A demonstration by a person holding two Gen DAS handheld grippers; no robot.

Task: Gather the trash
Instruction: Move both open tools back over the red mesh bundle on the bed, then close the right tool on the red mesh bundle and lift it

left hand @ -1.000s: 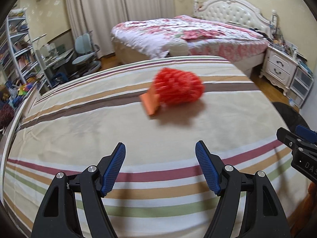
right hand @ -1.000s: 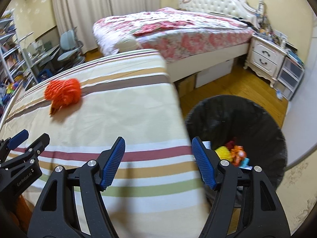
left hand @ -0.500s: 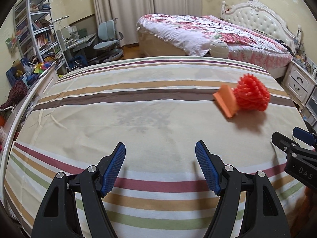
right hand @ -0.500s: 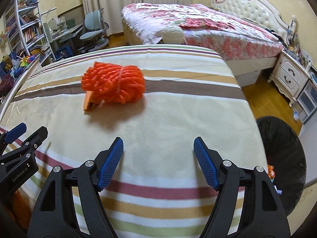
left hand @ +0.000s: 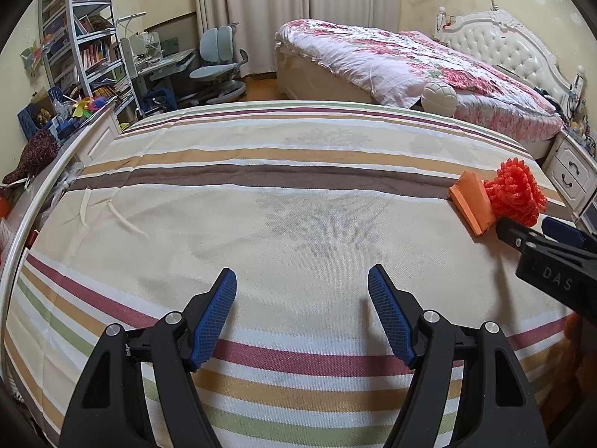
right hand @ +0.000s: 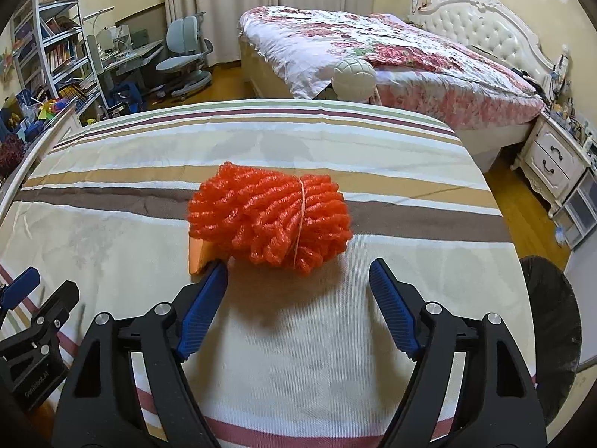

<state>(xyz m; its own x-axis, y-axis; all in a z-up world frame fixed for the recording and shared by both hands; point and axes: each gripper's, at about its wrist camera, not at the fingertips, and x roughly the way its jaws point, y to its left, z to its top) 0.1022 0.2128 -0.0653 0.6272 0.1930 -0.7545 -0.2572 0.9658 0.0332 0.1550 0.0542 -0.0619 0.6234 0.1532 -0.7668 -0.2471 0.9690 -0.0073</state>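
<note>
Right wrist view: an orange foam net bundle point(right hand: 270, 220) is seen lying on the striped bedspread point(right hand: 335, 336), with an orange block point(right hand: 197, 259) touching its left side — the right gripper point(right hand: 298, 287) is just before it, its jaws opening and nothing pressed between them. Left wrist view: the left gripper point(left hand: 302, 298) is held over bare bedspread with jaws apart and empty, the bundle far to its right. A black trash bin point(right hand: 552, 321) is seen beside the bed's right edge.
</note>
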